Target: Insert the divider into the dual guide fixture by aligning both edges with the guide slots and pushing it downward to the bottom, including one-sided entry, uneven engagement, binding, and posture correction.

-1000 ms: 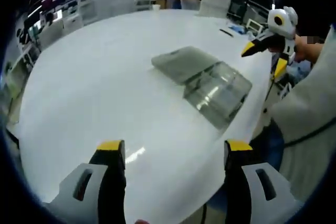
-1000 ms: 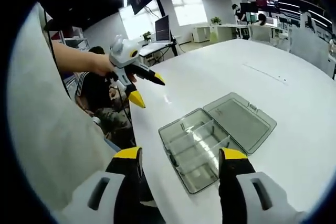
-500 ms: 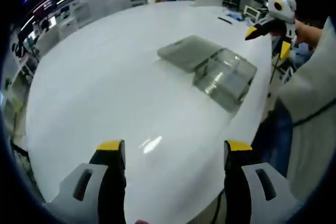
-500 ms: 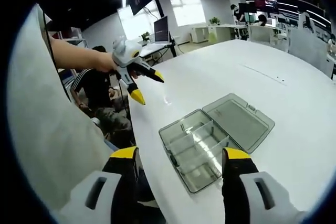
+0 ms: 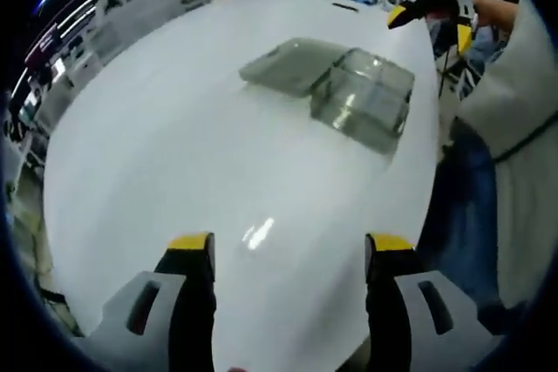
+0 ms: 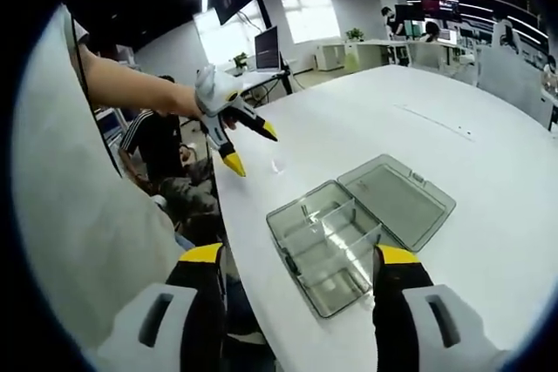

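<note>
- Open clear box [image 6: 357,228] lies on the desk [image 6: 488,154], just ahead of the right gripper [image 6: 301,259], the nearer one.
- Left gripper [image 5: 289,246] hangs well back.
- Both grippers' fingers are spread, holding nothing.

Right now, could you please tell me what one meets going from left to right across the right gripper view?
A person's sleeve → the left claw held over the table edge → the open clear compartment box → its flipped-back lid → bare white table.

Bright office, white table [image 6: 488,145], desks [image 6: 384,51]
</note>
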`<state>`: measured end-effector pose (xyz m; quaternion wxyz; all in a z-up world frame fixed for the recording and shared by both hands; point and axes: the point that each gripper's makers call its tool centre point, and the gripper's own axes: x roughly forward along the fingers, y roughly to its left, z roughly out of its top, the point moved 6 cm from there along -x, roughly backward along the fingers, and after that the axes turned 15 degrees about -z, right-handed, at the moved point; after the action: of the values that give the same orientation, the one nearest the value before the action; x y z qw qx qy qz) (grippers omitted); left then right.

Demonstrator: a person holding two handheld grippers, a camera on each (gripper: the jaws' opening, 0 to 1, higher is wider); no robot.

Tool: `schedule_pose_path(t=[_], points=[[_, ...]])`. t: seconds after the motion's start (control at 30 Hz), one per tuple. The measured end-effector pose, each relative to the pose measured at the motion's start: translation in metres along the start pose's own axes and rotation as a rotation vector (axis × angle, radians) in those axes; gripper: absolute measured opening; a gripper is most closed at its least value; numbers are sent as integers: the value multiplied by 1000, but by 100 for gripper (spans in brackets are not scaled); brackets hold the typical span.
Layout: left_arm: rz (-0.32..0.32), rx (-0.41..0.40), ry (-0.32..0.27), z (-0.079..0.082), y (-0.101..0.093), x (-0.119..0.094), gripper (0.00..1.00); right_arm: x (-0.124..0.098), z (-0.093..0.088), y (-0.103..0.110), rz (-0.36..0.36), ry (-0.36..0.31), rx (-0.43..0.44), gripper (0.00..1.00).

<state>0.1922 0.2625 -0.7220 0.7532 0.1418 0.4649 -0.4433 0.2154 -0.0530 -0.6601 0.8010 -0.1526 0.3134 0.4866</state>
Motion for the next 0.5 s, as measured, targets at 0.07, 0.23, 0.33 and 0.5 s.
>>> schedule_pose_path(t=[0.07, 0.23, 0.33, 0.5], points=[[-4, 32, 37, -3, 3, 2, 66, -1, 0, 0, -4, -1, 0, 67], [-13, 48, 50, -3, 7, 4, 65, -2, 0, -1, -11, 0, 4, 67], [-17, 69, 68, -5, 9, 7, 63, -2, 0, 0, -12, 1, 3, 68], [-35, 98, 121, -13, 12, 11, 62, -2, 3, 1, -16, -5, 4, 69]])
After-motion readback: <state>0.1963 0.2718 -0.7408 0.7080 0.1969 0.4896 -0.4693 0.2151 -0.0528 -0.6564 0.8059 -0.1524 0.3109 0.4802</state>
